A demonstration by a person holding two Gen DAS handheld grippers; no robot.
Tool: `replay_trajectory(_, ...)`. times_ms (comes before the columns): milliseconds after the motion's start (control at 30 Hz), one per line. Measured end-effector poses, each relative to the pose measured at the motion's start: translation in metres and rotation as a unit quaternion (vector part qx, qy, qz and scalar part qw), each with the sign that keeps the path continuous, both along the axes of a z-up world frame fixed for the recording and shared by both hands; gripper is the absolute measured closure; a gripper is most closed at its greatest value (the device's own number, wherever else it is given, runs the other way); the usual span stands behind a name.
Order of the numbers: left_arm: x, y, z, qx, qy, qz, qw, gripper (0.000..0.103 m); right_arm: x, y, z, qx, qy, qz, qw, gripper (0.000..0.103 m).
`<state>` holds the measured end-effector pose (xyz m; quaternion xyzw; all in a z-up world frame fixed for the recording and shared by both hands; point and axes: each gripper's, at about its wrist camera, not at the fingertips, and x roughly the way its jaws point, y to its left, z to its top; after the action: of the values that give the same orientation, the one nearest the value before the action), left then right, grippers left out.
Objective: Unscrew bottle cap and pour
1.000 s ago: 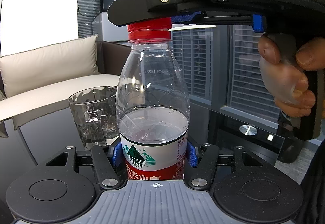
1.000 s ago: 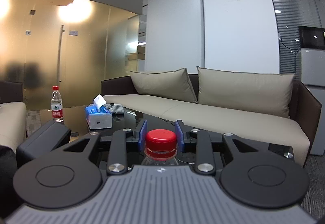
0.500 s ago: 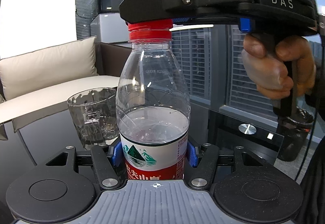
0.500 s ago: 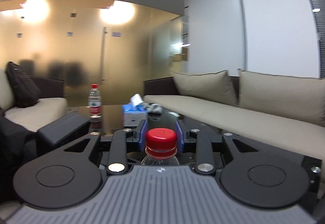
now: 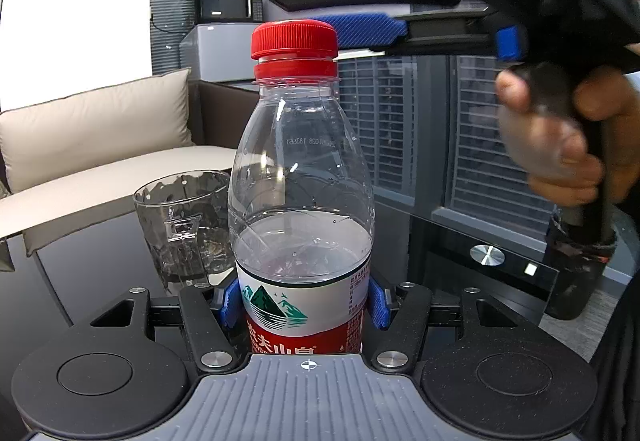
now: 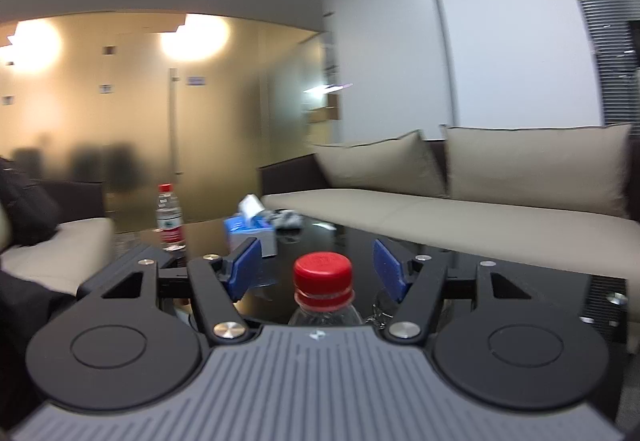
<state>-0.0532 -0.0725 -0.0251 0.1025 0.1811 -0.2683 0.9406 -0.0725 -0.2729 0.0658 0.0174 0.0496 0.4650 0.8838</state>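
Observation:
A clear water bottle (image 5: 300, 201) with a red and white label stands upright, about half full. My left gripper (image 5: 302, 305) is shut on its labelled lower body. Its red cap (image 5: 294, 40) sits on the neck. It also shows in the right wrist view (image 6: 323, 275). My right gripper (image 6: 316, 267) is open, its blue pads (image 6: 246, 261) apart on either side of the cap, not touching it. In the left wrist view it (image 5: 360, 29) hovers behind and above the cap. A clear glass mug (image 5: 182, 225) stands just left of the bottle.
The dark glass table (image 5: 80, 253) holds the bottle and mug. Farther along it are a blue tissue box (image 6: 250, 231) and a second water bottle (image 6: 170, 217). A beige sofa (image 6: 460, 209) runs along the far side. A microwave (image 5: 228, 6) stands at the back.
My right gripper has let go of the red cap and opened wide, lifting slightly off it. The cap stays on the neck. My left gripper still holds the bottle in place.

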Motion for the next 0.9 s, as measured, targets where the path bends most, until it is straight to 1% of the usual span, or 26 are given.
replay_trajectory(33,0.0,0.0,0.0,0.0,0.0,0.0,1.0,0.048,-0.005,0.003,0.001,0.0,-0.001,-0.014,1.0,0.036)
replay_trajectory(100,0.0,0.0,0.0,0.0,0.0,0.0,1.0,0.048,-0.014,0.016,0.002,-0.028,-0.014,-0.056,0.998,0.036)
replay_trajectory(233,-0.001,0.0,0.0,0.001,0.0,0.0,1.0,0.048,-0.01,0.02,-0.001,-0.033,-0.008,-0.07,0.997,0.038)
replay_trajectory(267,-0.001,0.0,0.0,0.001,0.0,0.0,1.0,0.048,-0.009,0.021,-0.002,-0.033,-0.006,-0.073,0.997,0.041)
replay_trajectory(333,0.0,0.0,0.0,0.001,0.0,0.0,1.0,0.048,-0.007,0.023,-0.004,-0.034,-0.002,-0.079,0.996,0.058)
replay_trajectory(367,0.0,0.0,0.0,0.001,0.0,0.0,1.0,0.048,-0.005,0.023,-0.005,-0.035,0.0,-0.082,0.996,0.062)
replay_trajectory(400,0.0,0.0,0.0,0.001,0.0,0.0,1.0,0.048,-0.004,0.024,-0.006,-0.035,0.002,-0.085,0.996,0.068)
replay_trajectory(433,0.0,0.0,-0.001,0.001,0.0,0.0,1.0,0.048,-0.003,0.025,-0.007,-0.036,0.004,-0.087,0.996,0.07)
replay_trajectory(500,0.001,0.0,-0.001,0.001,-0.001,-0.001,1.0,0.048,-0.004,0.026,-0.008,-0.038,-0.001,-0.09,0.995,0.07)
replay_trajectory(567,0.001,0.001,-0.001,0.001,-0.001,-0.001,1.0,0.048,-0.003,0.026,-0.009,-0.039,-0.005,-0.083,0.996,0.071)
replay_trajectory(700,0.0,0.0,-0.001,0.003,-0.003,-0.002,1.0,0.048,0.003,0.019,-0.01,-0.04,-0.008,-0.048,0.998,0.071)
replay_trajectory(900,0.0,-0.001,-0.001,0.006,-0.006,-0.006,0.9999,0.048,0.018,0.003,-0.013,-0.038,-0.021,0.024,0.999,0.071)
